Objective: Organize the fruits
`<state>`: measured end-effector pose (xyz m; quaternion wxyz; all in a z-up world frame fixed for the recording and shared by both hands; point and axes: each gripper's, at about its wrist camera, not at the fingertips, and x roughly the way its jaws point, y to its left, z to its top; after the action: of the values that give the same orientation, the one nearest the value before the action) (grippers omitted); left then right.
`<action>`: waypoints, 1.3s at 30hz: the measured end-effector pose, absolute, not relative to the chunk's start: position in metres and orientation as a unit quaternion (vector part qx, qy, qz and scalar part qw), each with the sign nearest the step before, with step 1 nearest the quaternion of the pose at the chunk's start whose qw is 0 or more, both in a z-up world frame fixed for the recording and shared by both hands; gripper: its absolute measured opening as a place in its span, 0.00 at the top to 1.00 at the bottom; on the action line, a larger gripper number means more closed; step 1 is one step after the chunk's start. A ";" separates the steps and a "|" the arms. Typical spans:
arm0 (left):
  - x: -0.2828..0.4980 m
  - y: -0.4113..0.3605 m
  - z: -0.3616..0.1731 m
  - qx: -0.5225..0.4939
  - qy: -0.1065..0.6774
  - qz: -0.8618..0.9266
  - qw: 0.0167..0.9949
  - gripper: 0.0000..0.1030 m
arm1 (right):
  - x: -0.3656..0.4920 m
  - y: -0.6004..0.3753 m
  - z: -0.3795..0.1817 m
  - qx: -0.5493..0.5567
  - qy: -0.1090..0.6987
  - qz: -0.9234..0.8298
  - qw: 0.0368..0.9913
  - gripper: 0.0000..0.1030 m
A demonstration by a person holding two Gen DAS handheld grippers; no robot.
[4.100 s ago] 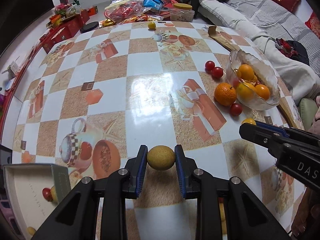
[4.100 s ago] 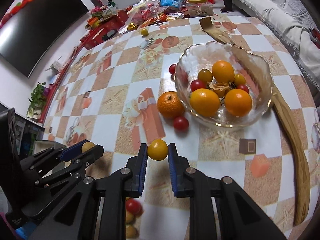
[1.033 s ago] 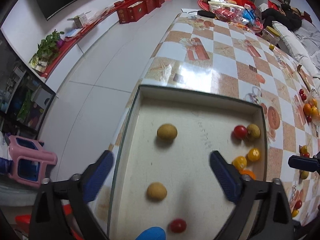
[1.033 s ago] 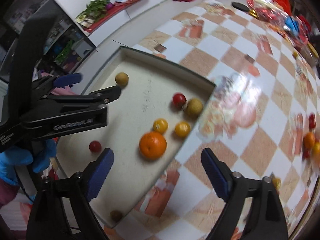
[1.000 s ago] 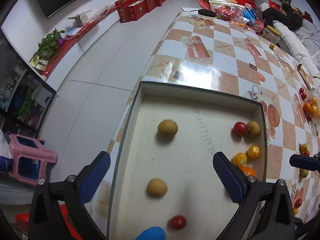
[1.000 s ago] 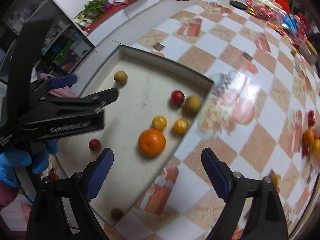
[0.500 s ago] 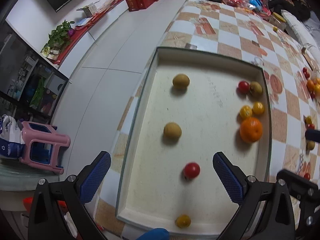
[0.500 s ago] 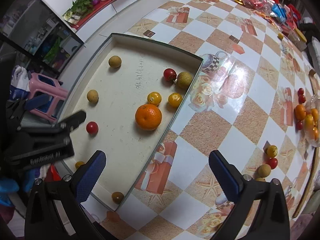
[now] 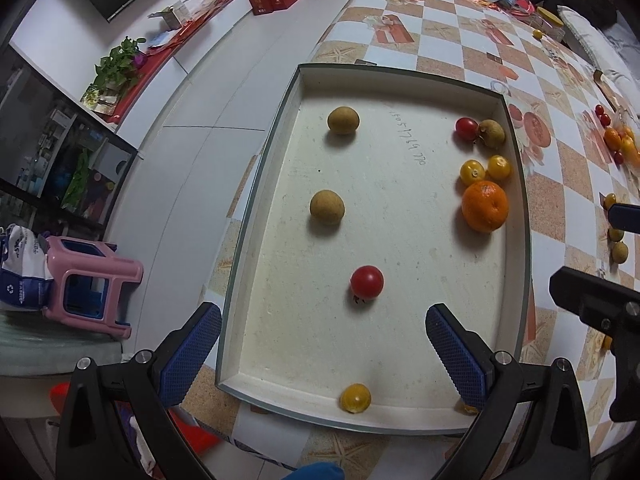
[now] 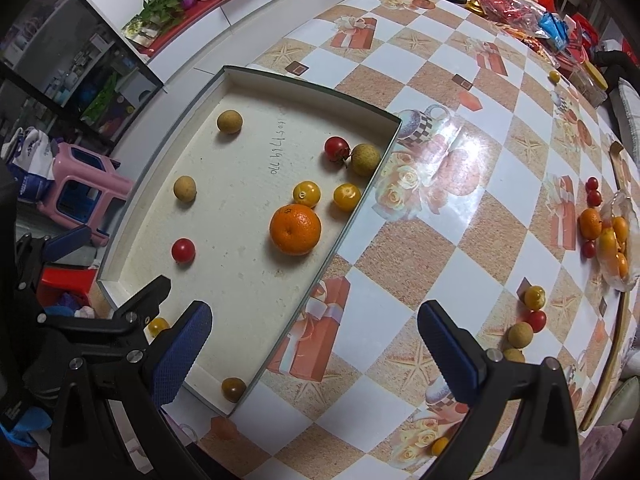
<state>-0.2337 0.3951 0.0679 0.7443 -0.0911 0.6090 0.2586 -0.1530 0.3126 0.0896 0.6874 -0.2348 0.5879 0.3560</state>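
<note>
A shallow white tray (image 9: 516, 168) (image 10: 360, 184) sits at the table's corner. It holds an orange (image 9: 485, 206) (image 10: 295, 229), red tomatoes (image 9: 367, 281) (image 10: 183, 250), yellow tomatoes (image 9: 472, 171) (image 10: 307, 193) and brown round fruits (image 9: 327, 207) (image 10: 184, 188). My left gripper (image 9: 324, 354) is open and empty above the tray's near end. My right gripper (image 10: 316, 350) is open and empty over the tray's right wall and the table. Several loose fruits (image 10: 520, 334) lie on the table at the right.
A glass bowl of oranges (image 10: 618, 240) stands at the far right by a wooden tray edge (image 10: 612, 360). Snack packets (image 10: 516, 4) crowd the far table end. A pink stool (image 9: 86, 276) and the floor lie left of the table edge.
Both grippers have pulled back and risen from the tray, so more of it shows. The fruits in the tray lie as before.
</note>
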 end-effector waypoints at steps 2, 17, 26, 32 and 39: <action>-0.236 0.393 0.067 -0.097 0.611 0.256 0.743 0.00 | -0.154 0.314 0.091 -0.243 0.583 0.353 0.690 0.00; -0.251 0.389 0.065 -0.136 0.601 0.247 0.747 0.00 | -0.160 0.322 0.093 -0.264 0.569 0.357 0.692 0.00; -0.250 0.389 0.065 -0.136 0.602 0.248 0.747 0.00 | -0.159 0.325 0.090 -0.264 0.572 0.358 0.689 0.00; -0.251 0.393 0.062 -0.137 0.603 0.251 0.744 0.00 | -0.159 0.325 0.089 -0.266 0.573 0.358 0.688 0.00; -0.252 0.396 0.060 -0.140 0.604 0.251 0.743 0.00 | -0.158 0.327 0.088 -0.267 0.572 0.359 0.688 0.00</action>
<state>-0.2516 0.3957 0.0601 0.7430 -0.1405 0.6044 0.2508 -0.1583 0.3275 0.0877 0.6875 -0.2671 0.5722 0.3586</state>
